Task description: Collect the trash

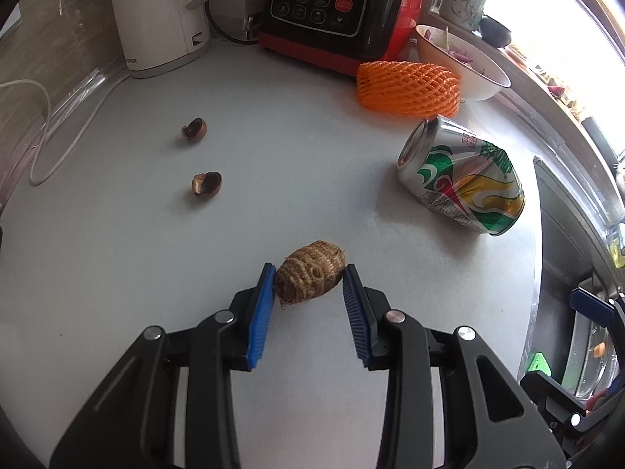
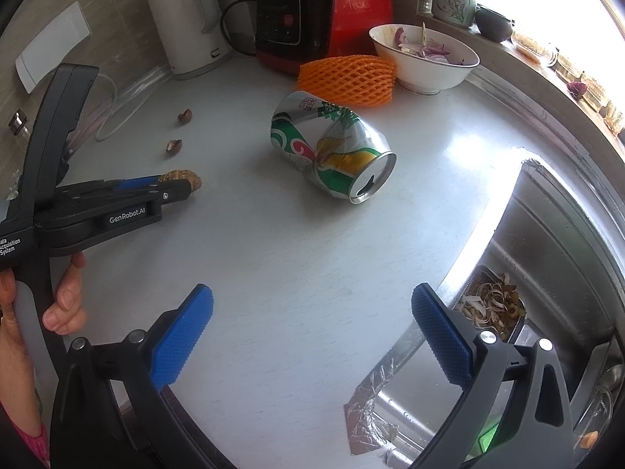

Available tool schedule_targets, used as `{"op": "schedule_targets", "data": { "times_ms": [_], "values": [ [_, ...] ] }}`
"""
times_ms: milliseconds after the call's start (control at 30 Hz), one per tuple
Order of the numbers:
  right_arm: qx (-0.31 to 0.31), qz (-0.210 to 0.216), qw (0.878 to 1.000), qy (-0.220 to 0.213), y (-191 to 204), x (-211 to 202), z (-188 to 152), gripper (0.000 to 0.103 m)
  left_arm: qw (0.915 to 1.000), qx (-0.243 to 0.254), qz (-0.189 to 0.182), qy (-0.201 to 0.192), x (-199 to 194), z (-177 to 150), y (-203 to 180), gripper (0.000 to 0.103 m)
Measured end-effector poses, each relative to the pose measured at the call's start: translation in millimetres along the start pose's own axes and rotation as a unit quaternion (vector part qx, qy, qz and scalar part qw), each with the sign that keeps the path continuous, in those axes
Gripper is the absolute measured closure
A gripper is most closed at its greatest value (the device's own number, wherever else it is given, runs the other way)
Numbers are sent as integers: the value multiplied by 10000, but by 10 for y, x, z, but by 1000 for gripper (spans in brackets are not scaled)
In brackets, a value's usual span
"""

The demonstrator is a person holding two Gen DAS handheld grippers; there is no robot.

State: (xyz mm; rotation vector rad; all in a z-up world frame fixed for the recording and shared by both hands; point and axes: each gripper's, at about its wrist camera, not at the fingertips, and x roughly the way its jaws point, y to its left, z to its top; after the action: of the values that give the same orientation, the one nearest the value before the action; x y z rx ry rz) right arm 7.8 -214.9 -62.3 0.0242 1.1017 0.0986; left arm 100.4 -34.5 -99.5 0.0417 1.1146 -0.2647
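Note:
A brown, rough taro-like lump [image 1: 310,272] lies on the grey counter [image 1: 273,156] between the blue pads of my left gripper [image 1: 310,279]. Both pads seem to touch it at the tips. The lump also shows in the right wrist view [image 2: 183,177], partly behind the left gripper [image 2: 172,189]. A crushed green and silver can [image 1: 465,179] lies on its side to the right. Two brown nut shells [image 1: 206,183] lie to the left. An orange foam net [image 1: 408,88] lies at the back. My right gripper [image 2: 312,332] is open and empty above the counter's front edge.
A white kettle [image 1: 156,15], a black and red blender base [image 1: 328,4] and a bowl of onion scraps [image 2: 424,58] stand at the back. A steel sink [image 2: 547,242] with peelings in its strainer [image 2: 492,305] lies to the right. A white cable [image 1: 58,133] trails at the left.

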Motion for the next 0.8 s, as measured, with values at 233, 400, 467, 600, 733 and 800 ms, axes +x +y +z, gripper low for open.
{"op": "schedule_targets", "data": {
  "times_ms": [233, 400, 467, 600, 733, 800],
  "values": [
    [-58, 57, 10000, -34, 72, -29, 14, 2, 9998, 22, -38, -202, -252, -116, -2, 68],
    [-134, 109, 9998, -48, 139, -43, 16, 2, 9999, -26, -5, -139, -269, -242, 35, 68],
    [-158, 142, 9998, -48, 159, -46, 16, 2, 9999, -90, -35, -132, -306, -308, 59, 68],
    [-192, 200, 9996, -71, 197, -52, 25, 2, 9997, -150, -39, -171, -428, -427, 82, 68],
    [-397, 91, 9987, -291, 229, -76, 110, 2, 9995, -246, -73, -189, -537, -502, 152, 68],
    [-585, -58, 9973, -432, 234, -81, 218, 2, 9995, -240, -41, -194, -569, -529, 177, 68]
  ]
}}
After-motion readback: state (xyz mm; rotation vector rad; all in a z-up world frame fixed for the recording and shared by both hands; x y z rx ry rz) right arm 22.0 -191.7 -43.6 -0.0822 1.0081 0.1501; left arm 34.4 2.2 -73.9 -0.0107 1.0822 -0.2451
